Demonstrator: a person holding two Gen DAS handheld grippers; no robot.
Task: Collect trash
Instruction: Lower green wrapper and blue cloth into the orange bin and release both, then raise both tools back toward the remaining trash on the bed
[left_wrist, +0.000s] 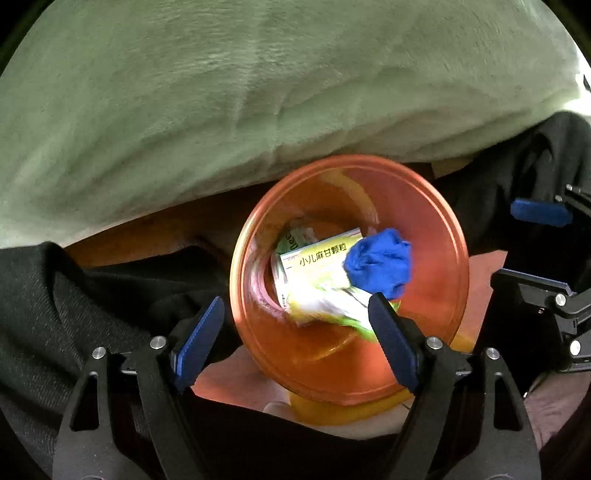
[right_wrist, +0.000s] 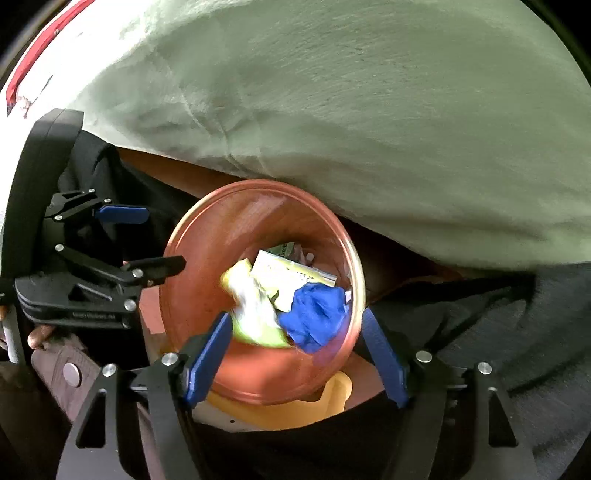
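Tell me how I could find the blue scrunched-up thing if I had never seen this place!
Look below the big pale green blanket for the round orange bin on the floor. Inside it, on top of a yellow-and-white box with printed writing, sits the blue crumpled wad. It is the only blue, wrinkly lump in there; everything around it is yellow, white or green.

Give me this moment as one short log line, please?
stage: dropping trash | left gripper: open, empty | right gripper: open, empty | orange bin: holds blue wad, medicine box
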